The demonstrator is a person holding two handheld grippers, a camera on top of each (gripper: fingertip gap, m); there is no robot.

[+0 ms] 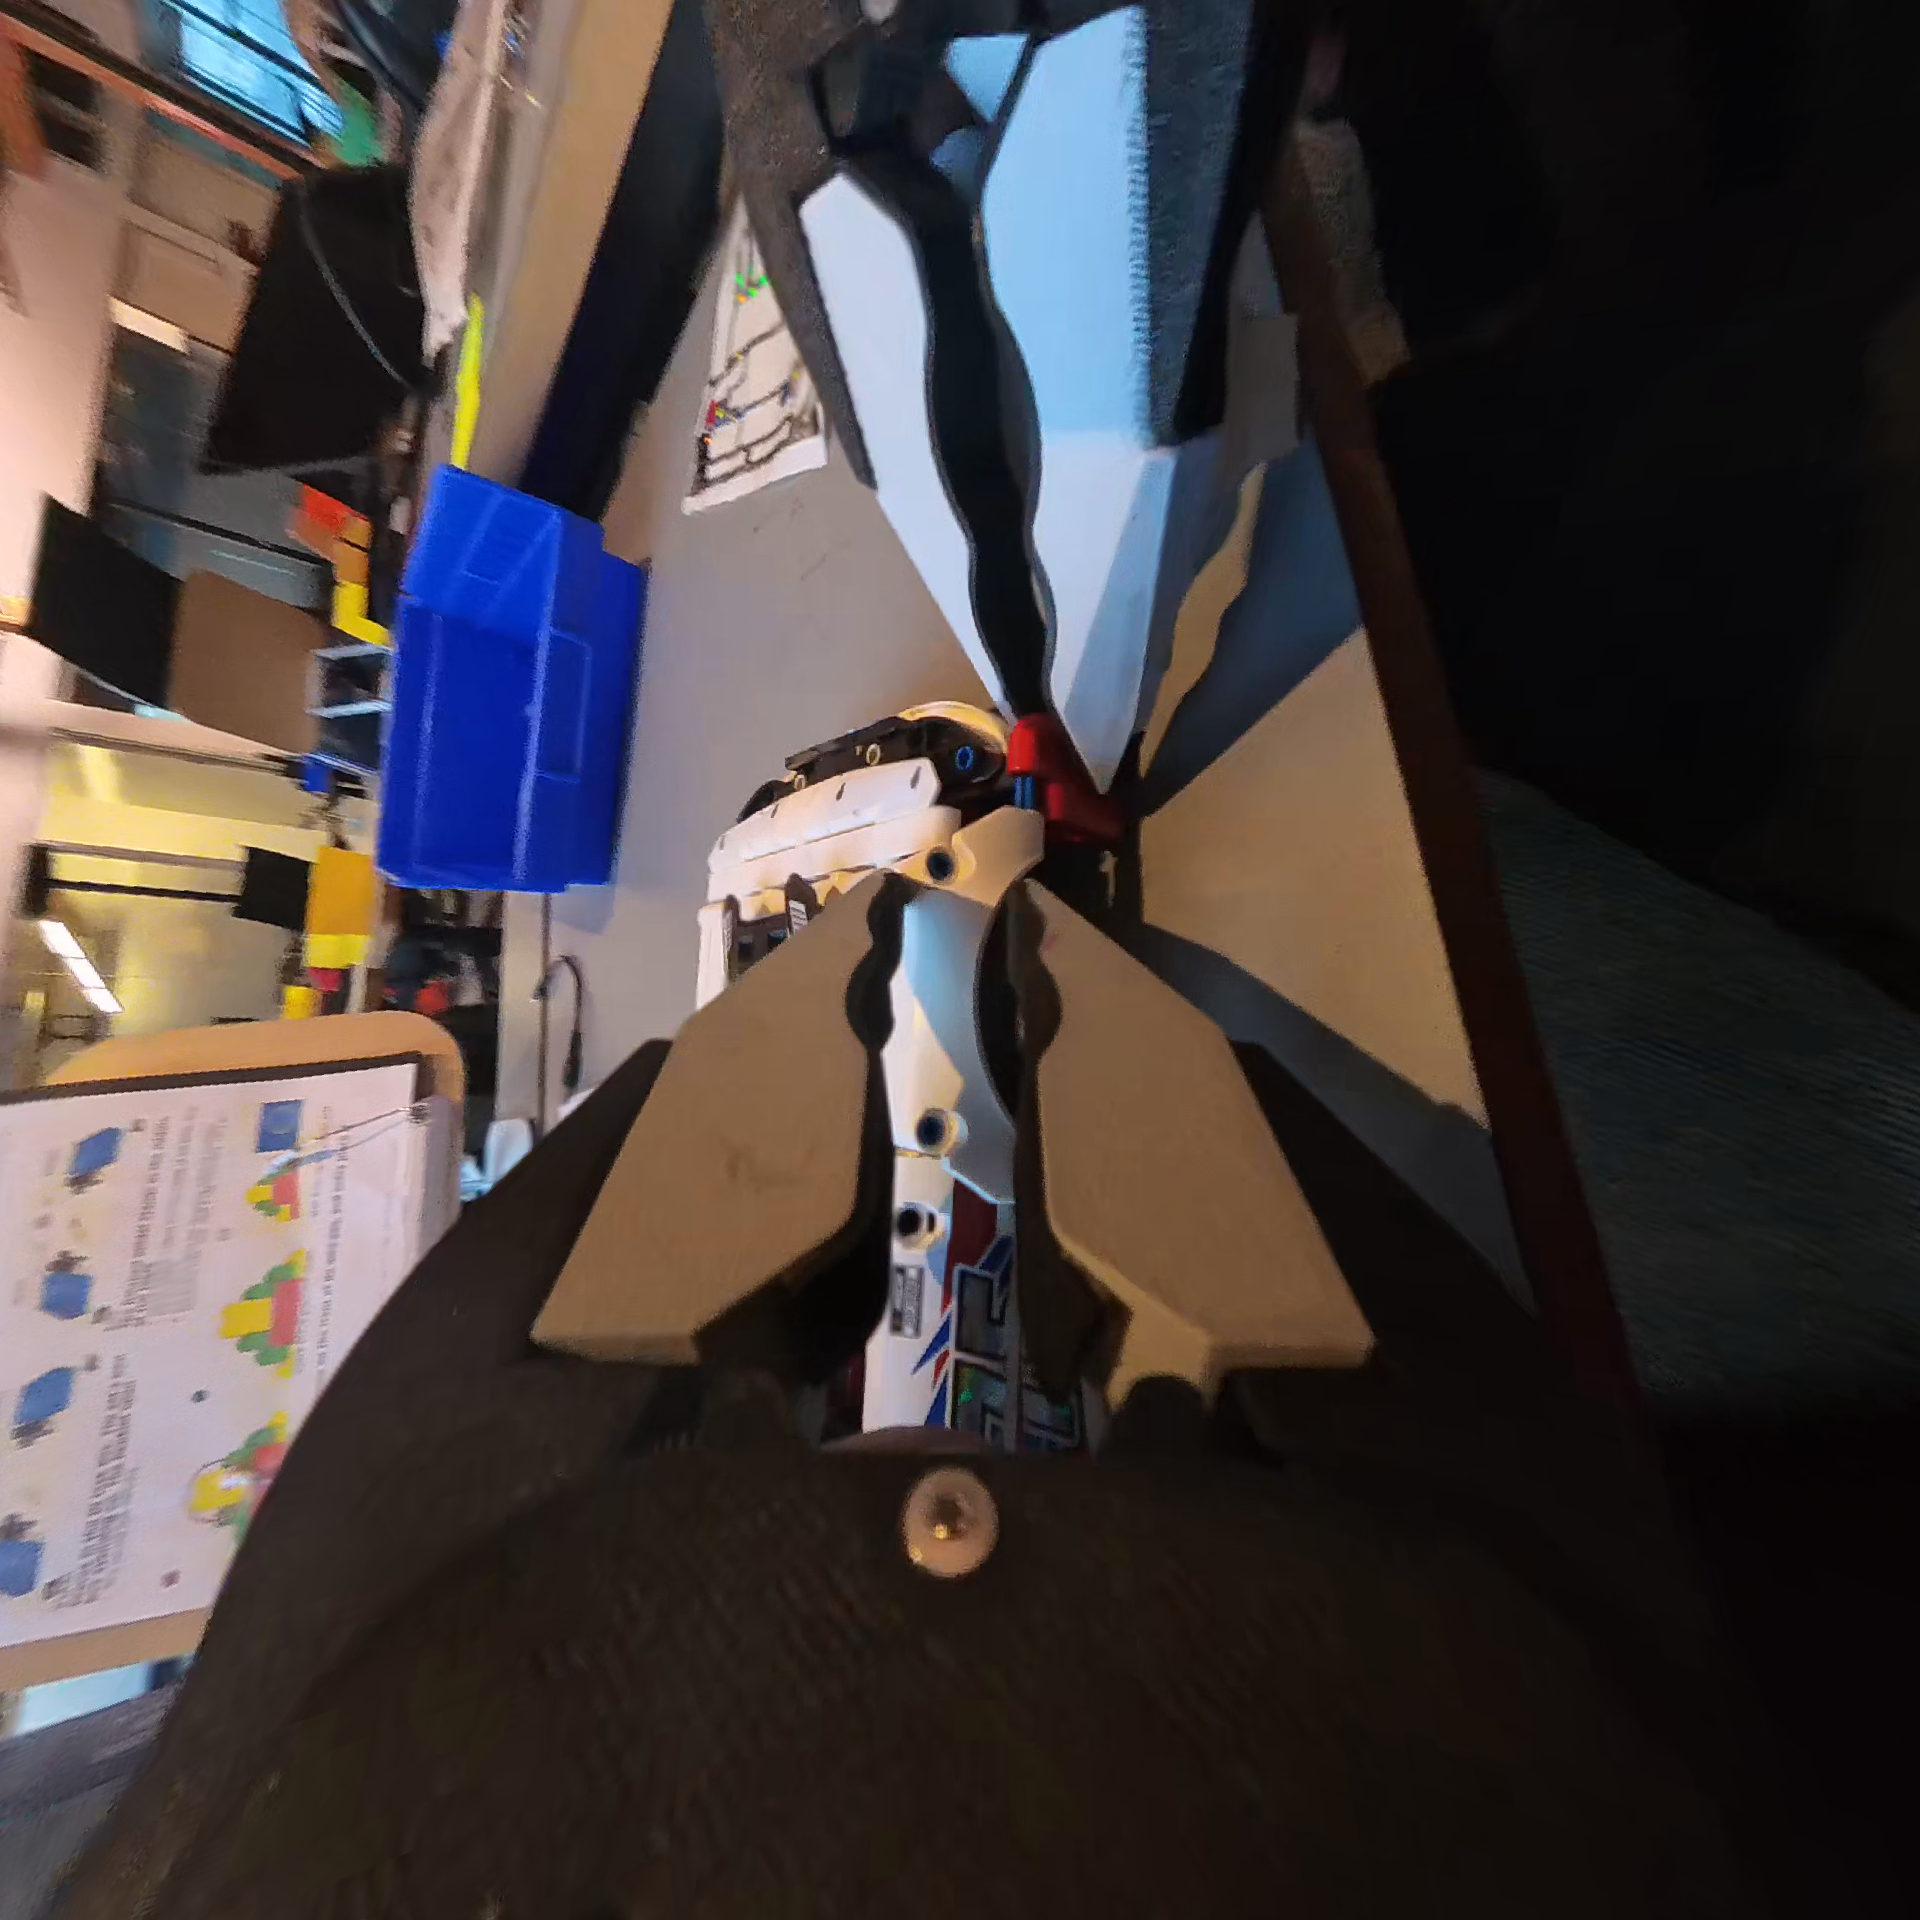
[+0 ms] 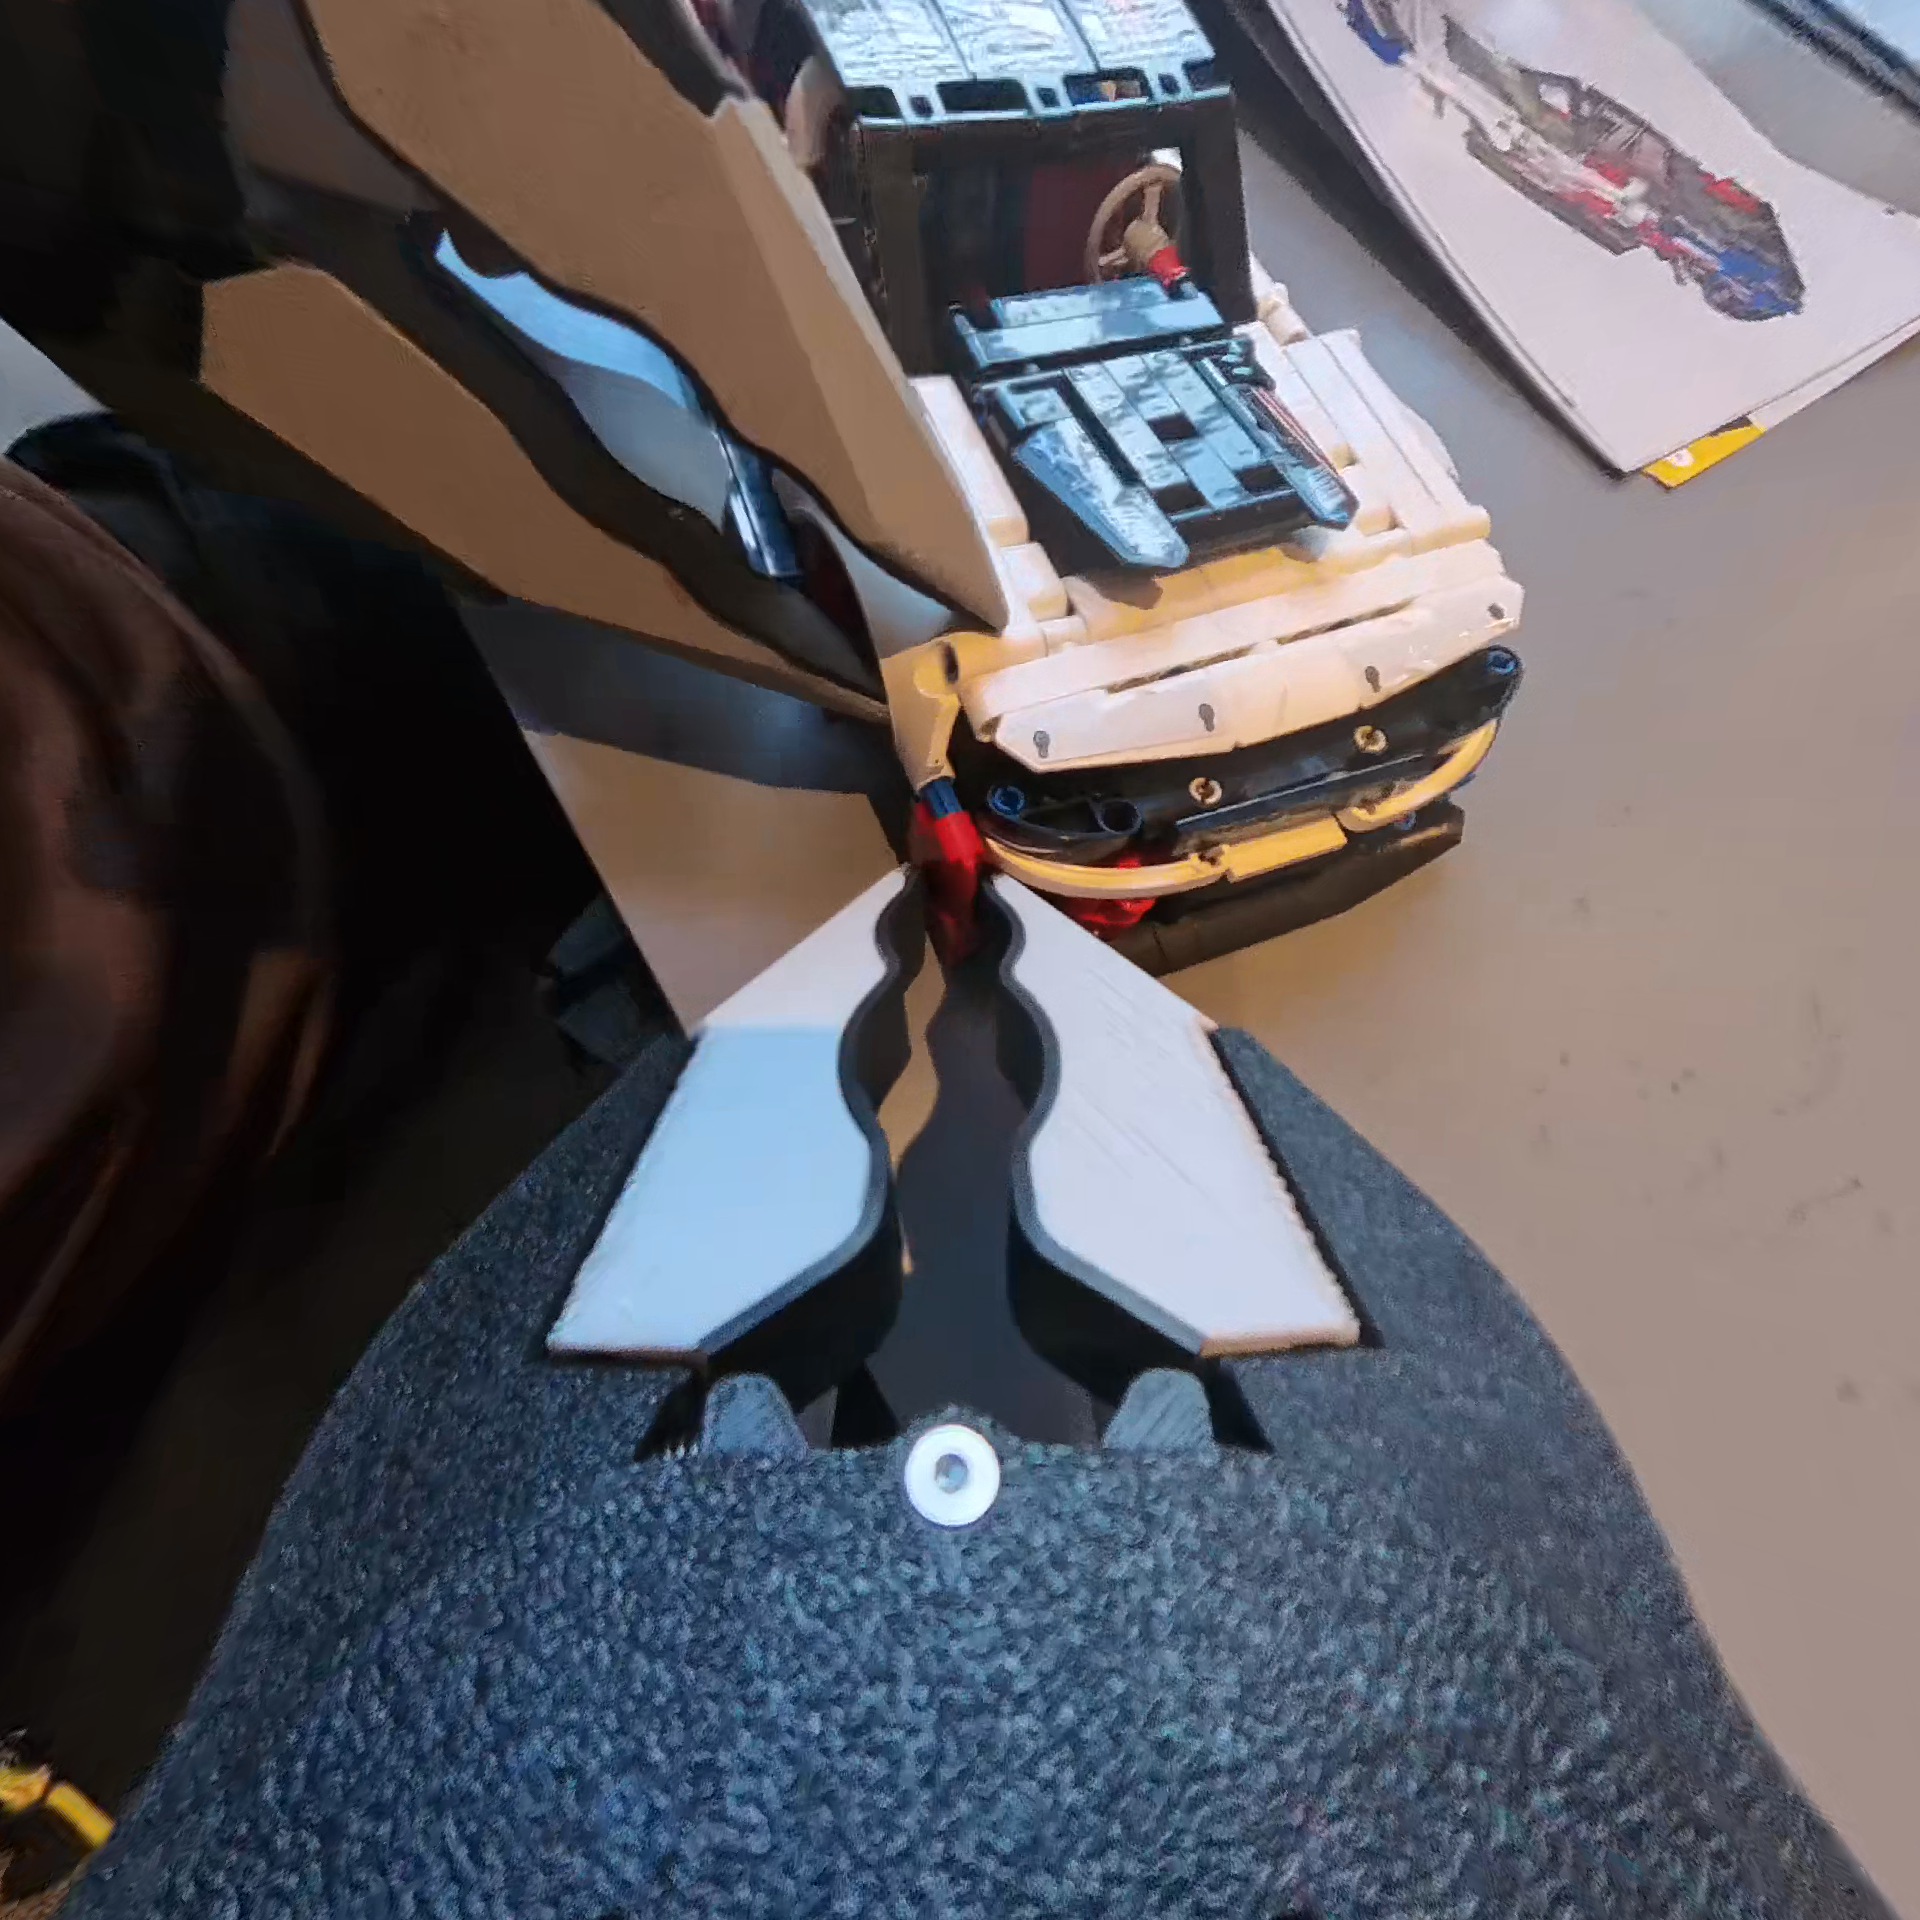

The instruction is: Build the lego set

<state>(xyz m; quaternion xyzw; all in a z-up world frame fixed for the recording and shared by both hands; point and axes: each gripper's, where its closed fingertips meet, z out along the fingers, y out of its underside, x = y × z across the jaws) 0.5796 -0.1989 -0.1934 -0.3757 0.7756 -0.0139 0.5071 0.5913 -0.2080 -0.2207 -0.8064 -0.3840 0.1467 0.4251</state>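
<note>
A white and black lego car (image 2: 1195, 623) stands on the grey table (image 2: 1558, 1039). My left gripper (image 1: 951, 904) is shut on the car's white side panel by the wheel arch (image 1: 940, 997). It also shows in the right wrist view (image 2: 925, 649), coming in from the upper left. My right gripper (image 2: 956, 894) is shut on a small red piece (image 2: 951, 842) at the car's front left corner, under the bumper. In the left wrist view the right gripper (image 1: 1070, 748) comes from above and pinches the red piece (image 1: 1065, 790) at the car's nose (image 1: 831, 821).
A blue bin (image 1: 499, 707) stands on the table beyond the car. A printed brick sheet (image 1: 208, 1320) and a line drawing sheet (image 1: 753, 405) are near it. An open instruction booklet (image 2: 1558, 208) lies right of the car. The table edge (image 2: 623, 935) runs close to my right gripper.
</note>
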